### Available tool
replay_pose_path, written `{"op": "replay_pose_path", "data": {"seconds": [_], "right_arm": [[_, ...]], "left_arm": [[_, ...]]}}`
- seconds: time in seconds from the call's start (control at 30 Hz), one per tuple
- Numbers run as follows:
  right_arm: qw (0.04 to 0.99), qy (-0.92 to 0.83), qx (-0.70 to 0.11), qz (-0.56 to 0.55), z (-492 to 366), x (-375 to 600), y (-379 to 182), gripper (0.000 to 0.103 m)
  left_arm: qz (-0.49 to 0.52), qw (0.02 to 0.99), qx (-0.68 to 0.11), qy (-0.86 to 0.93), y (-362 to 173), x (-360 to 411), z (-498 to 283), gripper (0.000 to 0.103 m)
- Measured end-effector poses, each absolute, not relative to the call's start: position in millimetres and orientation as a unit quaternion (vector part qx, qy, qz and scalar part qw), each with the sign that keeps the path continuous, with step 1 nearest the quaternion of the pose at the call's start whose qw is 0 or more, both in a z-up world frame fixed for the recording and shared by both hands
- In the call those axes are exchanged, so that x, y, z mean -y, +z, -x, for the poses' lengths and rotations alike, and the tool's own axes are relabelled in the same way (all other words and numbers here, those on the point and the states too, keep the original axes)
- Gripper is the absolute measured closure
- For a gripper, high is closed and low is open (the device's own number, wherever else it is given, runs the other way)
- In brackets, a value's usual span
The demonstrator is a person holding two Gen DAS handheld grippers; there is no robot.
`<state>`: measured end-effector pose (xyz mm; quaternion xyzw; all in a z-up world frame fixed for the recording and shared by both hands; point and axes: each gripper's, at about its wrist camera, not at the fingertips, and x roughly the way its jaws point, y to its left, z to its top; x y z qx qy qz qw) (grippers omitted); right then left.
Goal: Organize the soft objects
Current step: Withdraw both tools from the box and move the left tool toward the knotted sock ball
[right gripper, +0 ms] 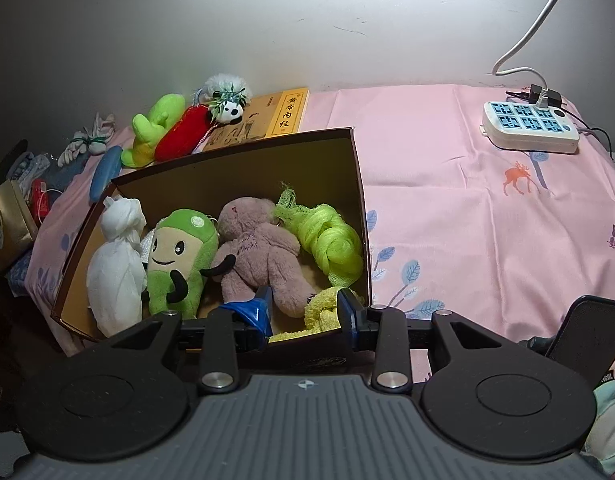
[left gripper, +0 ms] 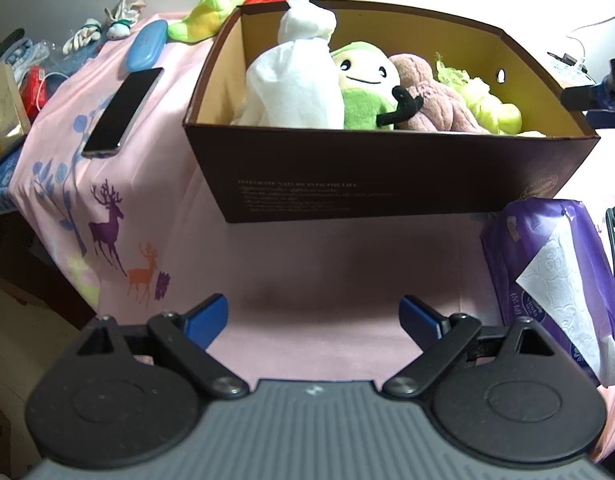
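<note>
Plush toys (right gripper: pixel 259 256) fill brown box (left gripper: pixel 387 176); left gripper (left gripper: pixel 313 316) fingers spread, empty; right gripper (right gripper: pixel 303 312) fingers parted, gripping nothing, above box.

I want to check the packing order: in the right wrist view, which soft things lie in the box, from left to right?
white cloth bundle → green smiling plush → pink-brown teddy bear → lime-green knotted cloth

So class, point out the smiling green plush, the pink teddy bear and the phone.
smiling green plush (right gripper: pixel 175 246): right wrist view, its face.
pink teddy bear (right gripper: pixel 263 254): right wrist view, its back.
phone (left gripper: pixel 121 114): left wrist view, its dark screen.
</note>
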<state>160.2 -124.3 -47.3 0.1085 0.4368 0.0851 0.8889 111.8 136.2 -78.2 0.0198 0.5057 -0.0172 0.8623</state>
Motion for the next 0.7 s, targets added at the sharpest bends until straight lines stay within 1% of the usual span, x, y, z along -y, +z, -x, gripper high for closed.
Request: {"op": "replay_pose_path", "data": {"seconds": [0.3,0.7], "right_arm": [[0.896,0.090,-0.416,-0.128,-126,133,-47,0.085],[0.890,0.075,-0.411,-0.181,-87,154,-60,0.085]], "left_arm": [[-0.041,0.860,-0.508,-0.009,-75,-129,-109,0.010],[-0.069,0.855,-0.514,-0.011,-74,-112,-112,0.010]]}}
